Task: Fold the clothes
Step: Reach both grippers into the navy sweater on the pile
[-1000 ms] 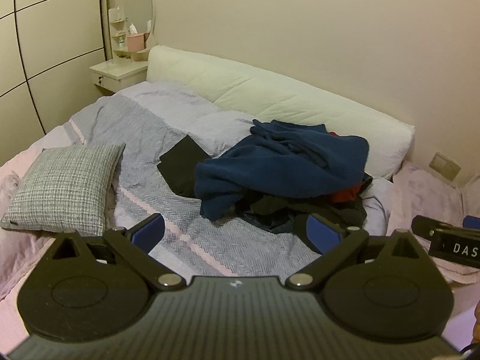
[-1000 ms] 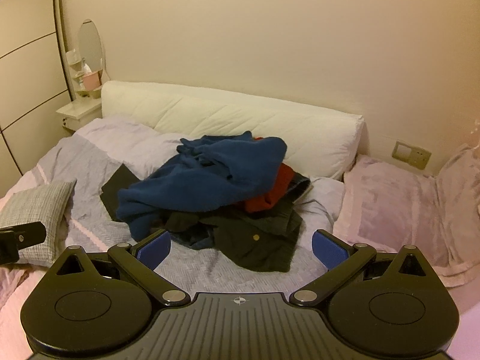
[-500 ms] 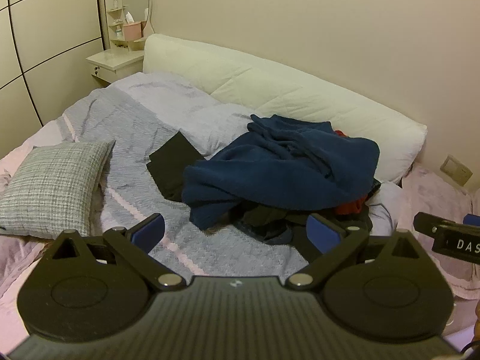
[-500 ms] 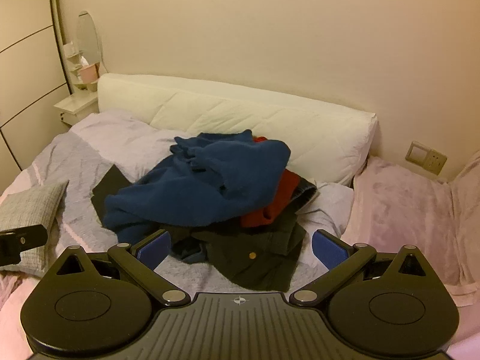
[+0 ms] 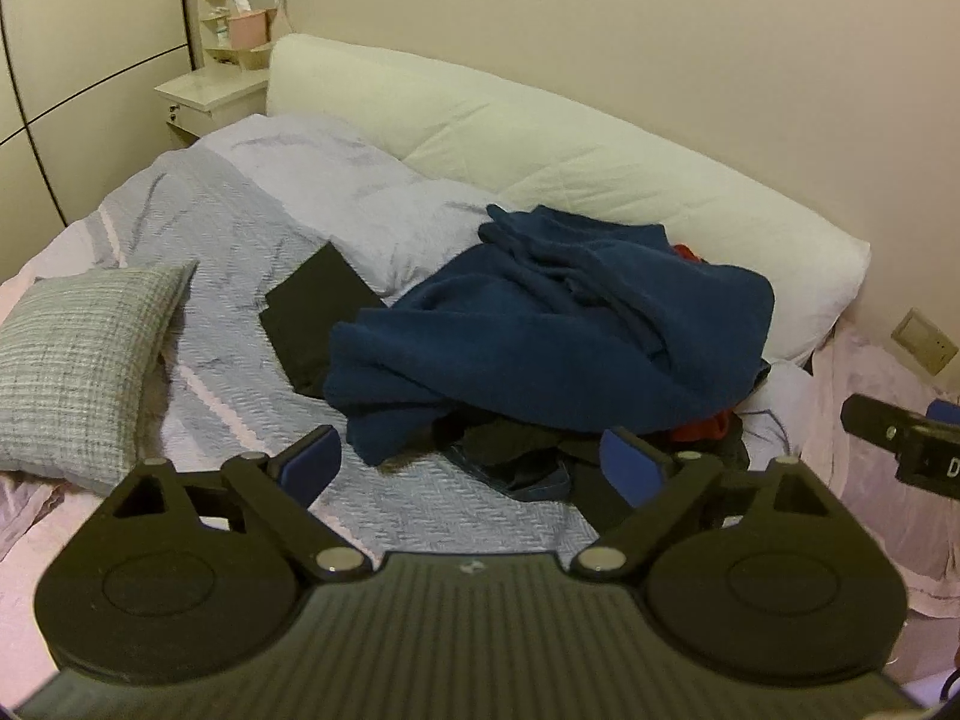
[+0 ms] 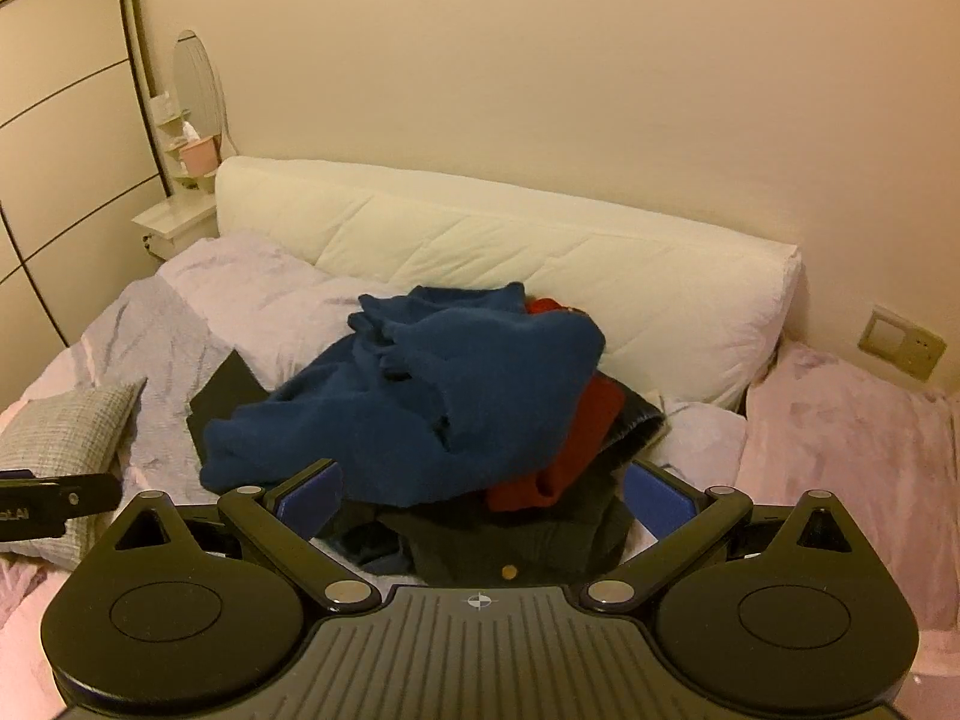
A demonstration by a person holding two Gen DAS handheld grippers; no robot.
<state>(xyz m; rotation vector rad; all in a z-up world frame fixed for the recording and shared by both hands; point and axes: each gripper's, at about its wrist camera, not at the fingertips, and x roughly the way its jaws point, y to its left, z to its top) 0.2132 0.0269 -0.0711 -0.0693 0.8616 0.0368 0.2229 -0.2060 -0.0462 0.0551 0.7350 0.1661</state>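
A heap of clothes lies on the bed near the headboard. A dark blue fleece garment (image 5: pixel 558 324) (image 6: pixel 420 402) is on top. A red garment (image 6: pixel 576 450) and a dark garment with a brass button (image 6: pixel 516 540) lie under it. A flat black cloth (image 5: pixel 312 312) sticks out at the heap's left. My left gripper (image 5: pixel 471 462) hovers before the heap's near edge; its jaws are closing with nothing between them. My right gripper (image 6: pixel 485 498) stands open over the heap's near right side and holds nothing.
A grey checked cushion (image 5: pixel 72 360) lies at the left on the striped duvet (image 5: pixel 228 228). The white padded headboard (image 6: pixel 540 264) runs behind the heap. A nightstand (image 5: pixel 204 90) stands at the far left. A pink blanket (image 6: pixel 840 420) covers the right side.
Both grippers have moved forward and slightly down toward the heap, which now looks larger and nearer. The left jaws stand a little narrower than before.
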